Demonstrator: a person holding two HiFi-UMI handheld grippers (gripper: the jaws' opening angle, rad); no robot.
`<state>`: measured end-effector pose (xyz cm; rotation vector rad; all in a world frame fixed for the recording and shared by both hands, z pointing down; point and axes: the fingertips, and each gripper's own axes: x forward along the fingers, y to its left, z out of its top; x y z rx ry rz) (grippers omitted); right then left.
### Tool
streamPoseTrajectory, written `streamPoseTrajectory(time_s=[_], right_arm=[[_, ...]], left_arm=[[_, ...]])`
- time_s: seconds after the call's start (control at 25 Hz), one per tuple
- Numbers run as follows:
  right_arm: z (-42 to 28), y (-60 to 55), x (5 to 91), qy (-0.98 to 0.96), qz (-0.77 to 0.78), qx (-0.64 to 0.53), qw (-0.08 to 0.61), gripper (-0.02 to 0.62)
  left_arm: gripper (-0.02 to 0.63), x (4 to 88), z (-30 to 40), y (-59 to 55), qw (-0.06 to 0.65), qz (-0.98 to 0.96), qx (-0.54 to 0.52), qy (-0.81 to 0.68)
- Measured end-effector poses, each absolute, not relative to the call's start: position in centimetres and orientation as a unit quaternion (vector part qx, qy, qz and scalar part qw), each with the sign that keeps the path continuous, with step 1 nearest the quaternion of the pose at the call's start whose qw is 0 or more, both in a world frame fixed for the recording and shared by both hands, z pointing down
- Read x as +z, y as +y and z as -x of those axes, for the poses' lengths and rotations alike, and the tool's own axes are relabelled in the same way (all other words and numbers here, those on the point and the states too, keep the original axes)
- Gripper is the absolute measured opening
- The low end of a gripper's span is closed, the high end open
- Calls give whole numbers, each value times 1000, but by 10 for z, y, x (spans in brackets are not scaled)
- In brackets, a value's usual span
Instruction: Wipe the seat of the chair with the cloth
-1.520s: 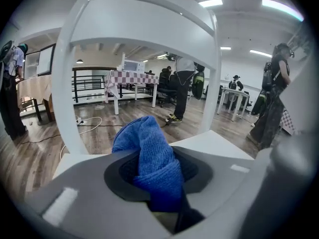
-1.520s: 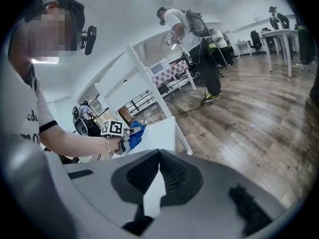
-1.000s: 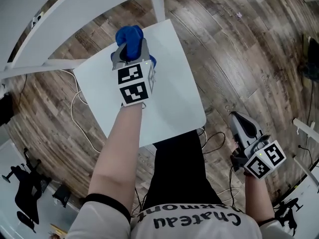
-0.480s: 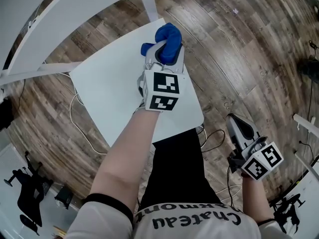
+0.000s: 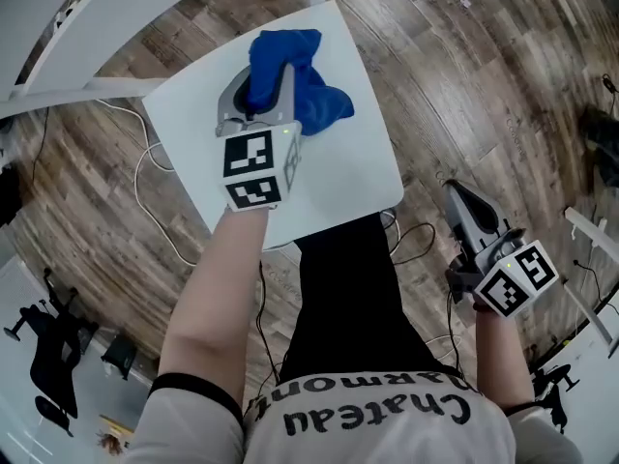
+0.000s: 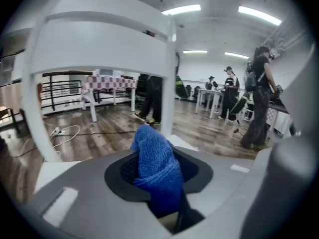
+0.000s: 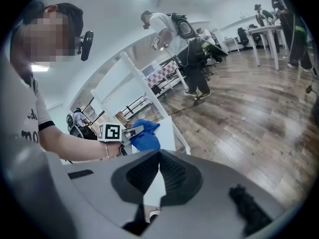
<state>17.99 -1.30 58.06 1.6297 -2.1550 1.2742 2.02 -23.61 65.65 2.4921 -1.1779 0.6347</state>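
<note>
The white chair seat (image 5: pixel 338 177) lies below me in the head view, its white back frame (image 5: pixel 116 13) at the far side. A blue cloth (image 5: pixel 309 100) rests on the far middle of the seat, bunched and spread to the right. My left gripper (image 5: pixel 259 90) is shut on the cloth and holds it down on the seat; in the left gripper view the blue cloth (image 6: pixel 155 171) fills the gap between the jaws. My right gripper (image 5: pixel 462 206) hangs over the floor to the right of the chair, shut and holding nothing. The right gripper view shows the cloth (image 7: pixel 144 137) from the side.
A white cable (image 5: pixel 145 201) loops on the wood floor left of the chair, and black cables (image 5: pixel 416 249) lie by its front right corner. Black stands (image 5: pixel 48 365) are at the lower left. Several people (image 6: pixel 256 98) stand by tables far behind.
The left gripper has dragged the cloth from the seat's far right corner back toward the far middle. The cloth now trails to the right. The right gripper has barely moved.
</note>
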Motion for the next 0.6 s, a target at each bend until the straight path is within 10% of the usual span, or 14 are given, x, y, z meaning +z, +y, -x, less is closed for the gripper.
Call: streamPoseTrajectory(time_s=[0.28, 0.6], right_arm=[[-138, -40, 561, -753, -494, 426, 87, 15], [-123, -67, 556, -774, -476, 403, 108, 15]], left_arm=[[124, 663, 225, -237, 178, -727, 317, -582], [117, 695, 214, -236, 186, -731, 367, -544]])
